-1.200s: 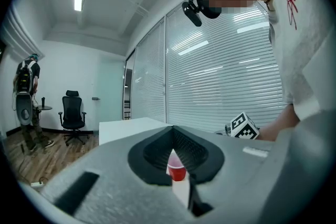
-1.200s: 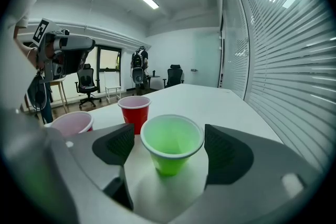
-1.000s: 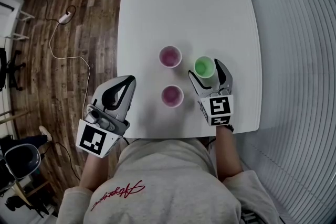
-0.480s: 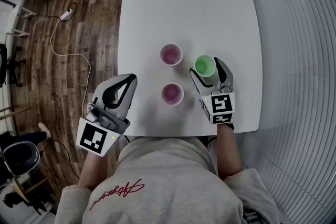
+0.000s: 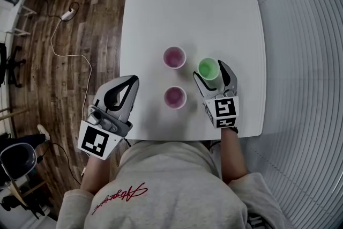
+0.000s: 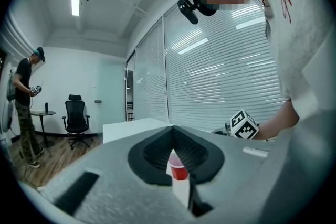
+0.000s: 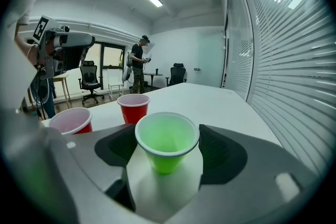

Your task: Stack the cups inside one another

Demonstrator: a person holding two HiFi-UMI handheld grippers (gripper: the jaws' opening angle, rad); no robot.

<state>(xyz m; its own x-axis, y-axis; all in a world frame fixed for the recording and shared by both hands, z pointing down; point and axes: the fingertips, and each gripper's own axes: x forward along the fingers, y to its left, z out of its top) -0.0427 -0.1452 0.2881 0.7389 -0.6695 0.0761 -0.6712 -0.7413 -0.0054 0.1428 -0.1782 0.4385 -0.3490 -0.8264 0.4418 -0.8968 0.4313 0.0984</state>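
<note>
Right tool (image 5: 210,71) stood open astride the green cup (image 7: 167,140), both jaws apparently clear of its wall. Left tool (image 5: 133,80) was closed, empty, at the surface's (image 5: 193,2) left edge. Advised: close gently below the rim, lift straight, seat in the near red cup (image 5: 175,97).

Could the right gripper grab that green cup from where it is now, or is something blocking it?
Probably yes. The right gripper is open, with the green cup standing between its jaws and a gap on each side. The red cups stand off to its left, out of the way.
</note>
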